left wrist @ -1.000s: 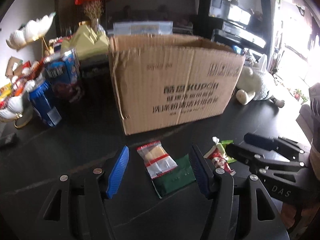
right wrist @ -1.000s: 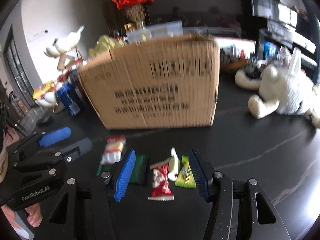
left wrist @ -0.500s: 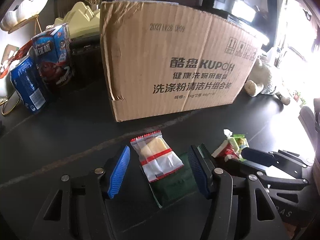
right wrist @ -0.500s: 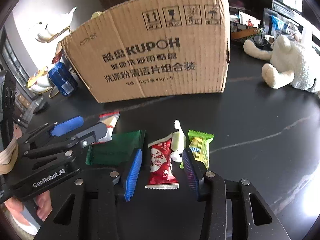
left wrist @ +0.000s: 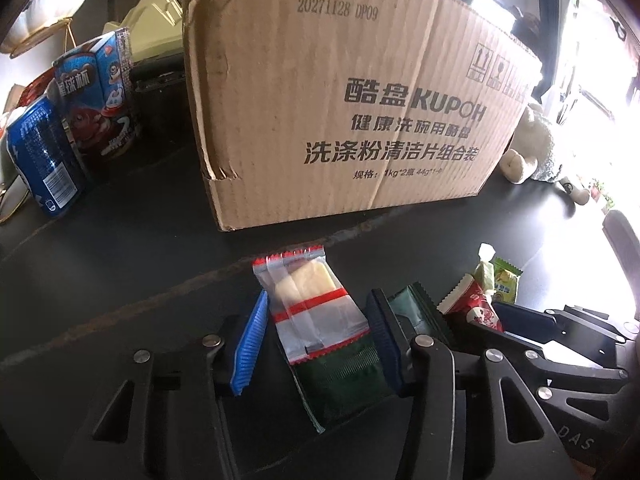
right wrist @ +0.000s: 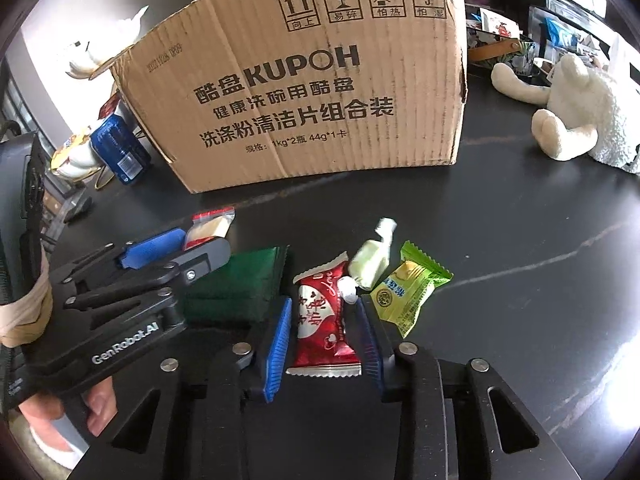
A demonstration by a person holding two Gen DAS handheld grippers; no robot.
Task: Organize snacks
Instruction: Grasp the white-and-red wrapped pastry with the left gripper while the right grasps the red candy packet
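Five small snack packets are lying in a loose row on the dark stone tabletop (right wrist: 520, 248), just in front of the tall brown corrugated cardboard box (right wrist: 304, 92), probably staged there for sorting.

- Left gripper (left wrist: 316, 336): jaws are standing at a middling width astride the clear red-banded packet of pale biscuits (left wrist: 308, 304), which is overlapping the dark green foil pouch (left wrist: 344, 376); pads are not visibly pressing yet, so nothing is held.
- Right gripper (right wrist: 324, 340): narrow jaws are bracketing the red heart-printed candy wrapper (right wrist: 322, 320); whether the pads are touching it I cannot tell.
- Pale green twisted sachet (right wrist: 370, 264) and lime-green crimped packet (right wrist: 408, 292): lying just right of the red wrapper (awaiting their turn, I judge).

Change since a second ago: both grippers have been closing and sinking toward the tabletop, each now having a packet between its jaws; the right one has narrowed far more. Packets themselves are staying put.
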